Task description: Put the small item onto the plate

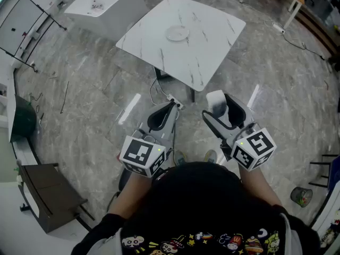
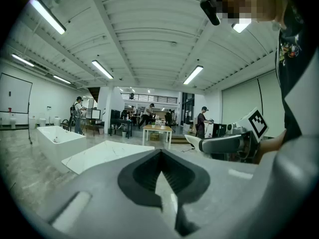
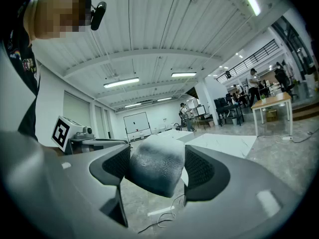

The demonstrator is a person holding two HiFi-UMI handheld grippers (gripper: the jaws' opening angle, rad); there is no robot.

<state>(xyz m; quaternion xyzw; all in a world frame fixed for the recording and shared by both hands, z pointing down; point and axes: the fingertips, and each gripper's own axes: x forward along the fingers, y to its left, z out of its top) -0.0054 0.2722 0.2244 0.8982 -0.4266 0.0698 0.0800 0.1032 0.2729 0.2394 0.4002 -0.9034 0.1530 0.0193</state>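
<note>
My right gripper, jaws part-open, clamps the one small item; my left gripper, jaws together, holds nothing; one plate on the table, well apart.

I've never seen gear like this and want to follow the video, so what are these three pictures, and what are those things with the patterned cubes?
There is no robot. A person holds a tool in each hand: the left hand-held gripper and the right hand-held gripper. The cubes are part of them. One picture comes from a camera on the person's head, looking down. The other two come from cameras riding on each tool, looking along its jaws. Ahead stands a white marble-top table with a plate on it. The right tool is clamped on a small white item. The left is shut, with nothing in it.
</note>
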